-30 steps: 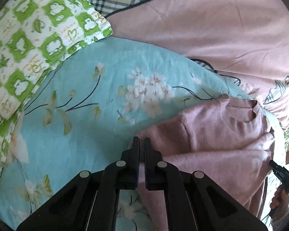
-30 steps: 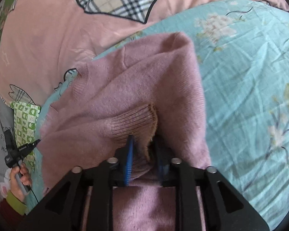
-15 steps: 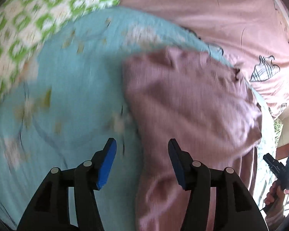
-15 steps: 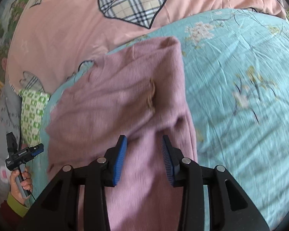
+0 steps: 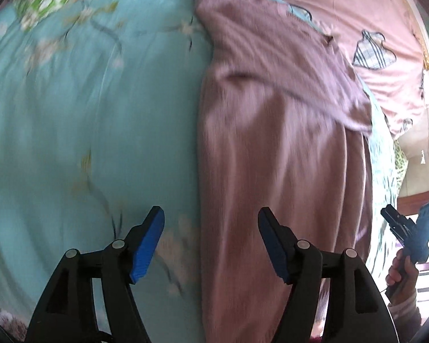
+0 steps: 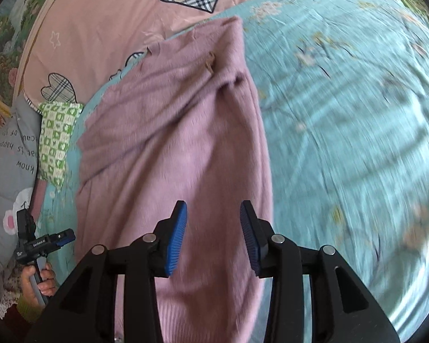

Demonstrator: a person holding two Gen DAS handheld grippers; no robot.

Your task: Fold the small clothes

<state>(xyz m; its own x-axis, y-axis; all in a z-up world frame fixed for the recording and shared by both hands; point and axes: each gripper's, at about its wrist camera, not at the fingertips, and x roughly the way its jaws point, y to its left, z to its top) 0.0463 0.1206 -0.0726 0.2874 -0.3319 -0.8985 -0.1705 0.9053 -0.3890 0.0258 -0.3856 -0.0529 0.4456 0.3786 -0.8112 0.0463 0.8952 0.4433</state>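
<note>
Both views are blurred, so the flower print on the blue sheet [image 5: 85, 120] is hard to read. One pink sweater [image 6: 171, 148] lies on this sheet in a long strip; its lower end is cut off by the frame. The left gripper [image 5: 210, 241] has just been opening and holds nothing. The right gripper [image 6: 213, 237] stands apart above the sweater, also empty.

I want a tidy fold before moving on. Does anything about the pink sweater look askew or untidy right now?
Mostly tidy: the pink sweater lies as a long strip on the teal floral sheet. One oddity: the folded-over sleeve crosses its upper part at a slant, leaving a bunched crease near the long edge. Both views are motion-blurred, so finer wrinkles can't be judged.
</note>
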